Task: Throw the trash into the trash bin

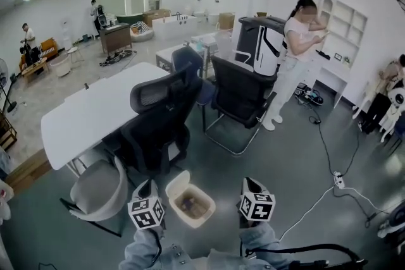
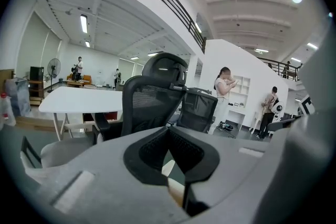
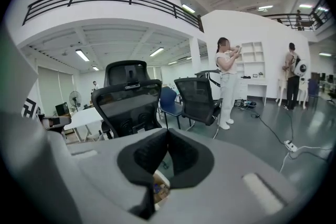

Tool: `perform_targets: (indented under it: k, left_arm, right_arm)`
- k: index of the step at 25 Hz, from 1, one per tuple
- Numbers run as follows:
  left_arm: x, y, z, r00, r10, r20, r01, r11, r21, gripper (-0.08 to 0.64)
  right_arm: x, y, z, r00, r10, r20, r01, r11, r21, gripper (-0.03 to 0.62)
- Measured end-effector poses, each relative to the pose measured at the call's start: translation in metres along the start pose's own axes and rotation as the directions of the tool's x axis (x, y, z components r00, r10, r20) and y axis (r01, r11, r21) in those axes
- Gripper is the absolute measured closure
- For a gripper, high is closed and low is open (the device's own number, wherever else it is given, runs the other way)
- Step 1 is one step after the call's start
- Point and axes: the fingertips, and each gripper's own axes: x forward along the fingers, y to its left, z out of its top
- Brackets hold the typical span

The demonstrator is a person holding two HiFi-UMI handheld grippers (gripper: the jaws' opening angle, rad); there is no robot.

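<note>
A beige trash bin (image 1: 204, 210) stands on the floor right in front of me, with some dark trash (image 1: 188, 204) lying in it. My left gripper (image 1: 147, 186) hangs just left of the bin, and my right gripper (image 1: 249, 183) just right of it. In the left gripper view the left gripper (image 2: 168, 131) has its jaws shut and empty, and the bin's rim (image 2: 176, 191) shows below them. Seen from its own camera, the right gripper (image 3: 168, 134) is shut with nothing held, above the bin and its trash (image 3: 160, 190).
Two black mesh office chairs (image 1: 161, 117) (image 1: 240, 95) stand just beyond the bin, by a white table (image 1: 95, 110). A grey shell chair (image 1: 101, 190) is at the left. A person (image 1: 294, 54) stands by the shelves. A power strip with cables (image 1: 338, 181) lies on the floor at the right.
</note>
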Motion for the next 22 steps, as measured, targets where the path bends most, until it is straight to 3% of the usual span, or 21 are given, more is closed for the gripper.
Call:
perform_targets:
  k: [3, 12, 22]
  left_arm:
    - [0.003, -0.002, 0.002, 1.0, -0.011, 0.0, 0.011, 1.0, 0.003, 0.551]
    - [0.003, -0.002, 0.002, 1.0, -0.019, -0.007, 0.019, 1.0, 0.005, 0.551]
    - [0.0, -0.012, 0.002, 0.999, -0.032, -0.002, 0.032, 1.0, -0.001, 0.551]
  right_arm:
    - [-0.005, -0.002, 0.005, 0.999, -0.045, 0.018, 0.046, 0.998, -0.044, 0.589]
    - [-0.013, -0.004, 0.007, 0.996, -0.085, 0.029, 0.086, 0.995, -0.047, 0.589]
    - [-0.023, -0.004, 0.009, 0.996, -0.083, 0.031, 0.085, 0.995, -0.058, 0.589]
